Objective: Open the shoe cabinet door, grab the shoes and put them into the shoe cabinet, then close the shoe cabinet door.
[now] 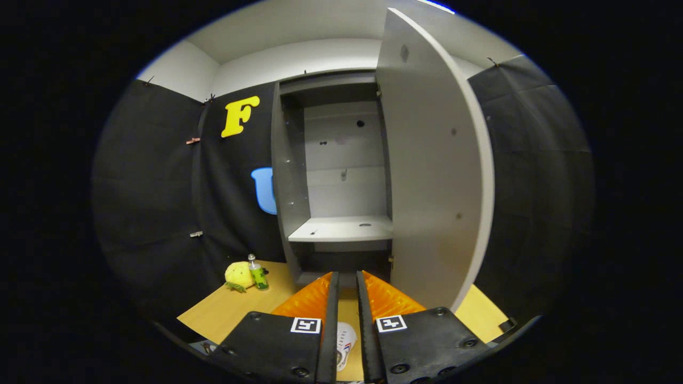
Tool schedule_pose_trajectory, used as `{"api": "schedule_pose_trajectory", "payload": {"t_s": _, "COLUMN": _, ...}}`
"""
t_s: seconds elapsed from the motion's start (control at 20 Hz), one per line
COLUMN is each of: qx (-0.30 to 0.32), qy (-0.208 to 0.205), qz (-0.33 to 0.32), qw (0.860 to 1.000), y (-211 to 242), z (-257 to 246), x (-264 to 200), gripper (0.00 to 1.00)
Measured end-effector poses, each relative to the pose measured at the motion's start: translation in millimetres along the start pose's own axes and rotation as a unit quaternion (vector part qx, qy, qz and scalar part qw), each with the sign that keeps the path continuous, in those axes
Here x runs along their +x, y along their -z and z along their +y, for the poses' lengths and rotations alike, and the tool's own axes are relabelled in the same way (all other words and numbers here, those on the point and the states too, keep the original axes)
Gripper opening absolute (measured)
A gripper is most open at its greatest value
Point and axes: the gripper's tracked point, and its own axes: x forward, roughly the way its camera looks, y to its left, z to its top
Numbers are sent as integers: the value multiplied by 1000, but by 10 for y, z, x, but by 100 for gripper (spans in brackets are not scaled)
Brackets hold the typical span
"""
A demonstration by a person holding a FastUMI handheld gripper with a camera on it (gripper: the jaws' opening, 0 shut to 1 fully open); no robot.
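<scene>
The grey shoe cabinet (341, 229) stands straight ahead on the wooden tabletop (240, 309). Its door (435, 176) is swung wide open to the right, showing one bare shelf and a dark lower compartment. My gripper (347, 277) is level and faces the lower opening from a short distance. Its fingers (320, 298) are drawn close together with only a narrow slit between them. A white shoe (345, 344) with red and blue marks sits in that slit, low down near the base of the fingers, and most of it is hidden by them.
A yellow plush toy (238, 276) and a small green bottle (259, 274) stand left of the cabinet on the tabletop. The table's near edge (184, 320) runs just below the fingers. Black cloth walls close both sides.
</scene>
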Motion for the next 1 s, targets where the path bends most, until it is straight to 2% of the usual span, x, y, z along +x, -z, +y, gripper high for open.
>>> {"api": "schedule_pose_trajectory", "payload": {"t_s": 0.3, "qx": 21, "qy": 23, "qz": 99, "qw": 995, "y": 1558, "z": 231, "x": 336, "gripper": 23}}
{"api": "schedule_pose_trajectory", "payload": {"t_s": 0.5, "qx": 27, "qy": 46, "qz": 165, "qw": 985, "y": 2374, "z": 240, "x": 464, "gripper": 23}}
{"api": "schedule_pose_trajectory", "payload": {"t_s": 0.75, "qx": 39, "qy": 65, "qz": 228, "qw": 971, "y": 3168, "z": 203, "x": 661, "gripper": 24}}
{"api": "schedule_pose_trajectory", "payload": {"t_s": 1.0, "qx": 37, "qy": 78, "qz": 252, "qw": 964, "y": 3452, "z": 127, "x": 794, "gripper": 24}}
